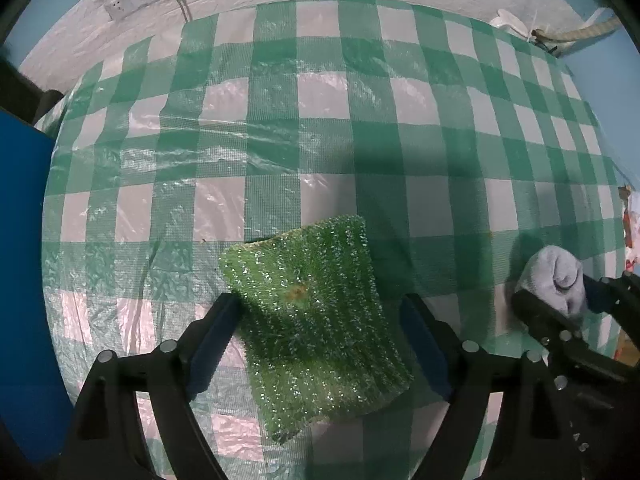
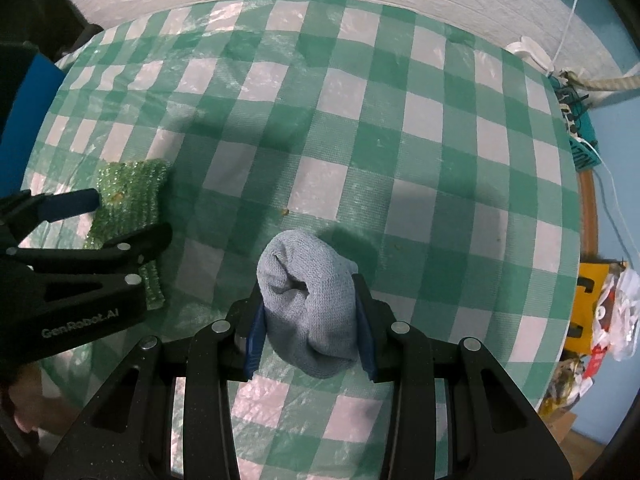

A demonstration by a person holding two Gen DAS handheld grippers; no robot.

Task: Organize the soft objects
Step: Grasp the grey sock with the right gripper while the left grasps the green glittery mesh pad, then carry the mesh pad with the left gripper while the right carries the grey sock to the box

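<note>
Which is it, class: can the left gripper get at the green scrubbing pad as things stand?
Probably yes: the left gripper is open, with the green scrubbing pad lying between its fingers on the checked tablecloth, nothing in the way.

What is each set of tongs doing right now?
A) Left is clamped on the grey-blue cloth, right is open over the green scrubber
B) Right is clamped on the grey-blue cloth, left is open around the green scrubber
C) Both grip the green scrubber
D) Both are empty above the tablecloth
B: the right tongs press both pads into the rolled grey-blue cloth, while the left tongs stand spread, with the green scrubber lying between them.
</note>
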